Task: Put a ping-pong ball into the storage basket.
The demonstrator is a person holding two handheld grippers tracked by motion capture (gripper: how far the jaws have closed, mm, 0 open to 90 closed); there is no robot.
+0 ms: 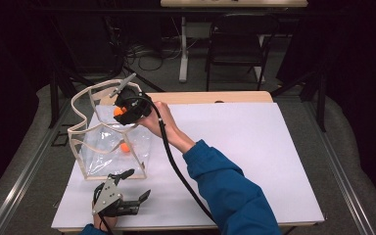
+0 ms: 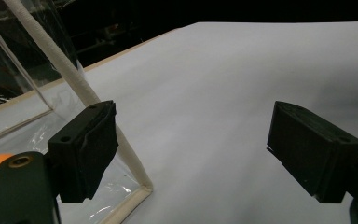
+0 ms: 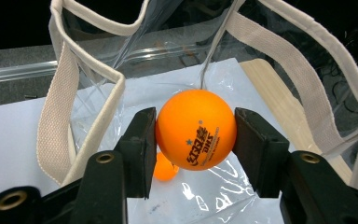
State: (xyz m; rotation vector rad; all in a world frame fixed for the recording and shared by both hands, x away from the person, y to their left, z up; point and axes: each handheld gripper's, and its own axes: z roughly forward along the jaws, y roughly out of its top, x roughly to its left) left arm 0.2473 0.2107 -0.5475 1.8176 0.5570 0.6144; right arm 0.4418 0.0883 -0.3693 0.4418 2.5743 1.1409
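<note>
My white table (image 1: 254,147) carries a clear plastic bag (image 1: 108,147) with cream webbing trim, standing open at its left side. My right gripper (image 1: 121,111) hangs over the bag's open mouth, its jaws clamped on an orange ball (image 3: 196,129), one pad pressed against each side. The ball sits squarely between the jaws, above the bag's inside.

A second orange ball (image 1: 125,147) lies on the bottom of the bag, below the one I hold. In the right gripper view it peeks out just under the held ball, beside my left-hand jaw, and there I can also read dark print and a small star on the held ball. The high view gives none of that print but lays out the whole bag, my blue sleeve (image 1: 230,191) and the black cable (image 1: 176,166) trailing from the right gripper across the table.

My left gripper (image 1: 134,185) rests low at the near edge of the table, just in front of the bag, its jaws wide apart with nothing between them. In the left gripper view the bag's near bottom corner (image 2: 142,191) lies right beside one jaw.

Beyond the table a dark folding chair (image 1: 237,44) stands on the floor.
</note>
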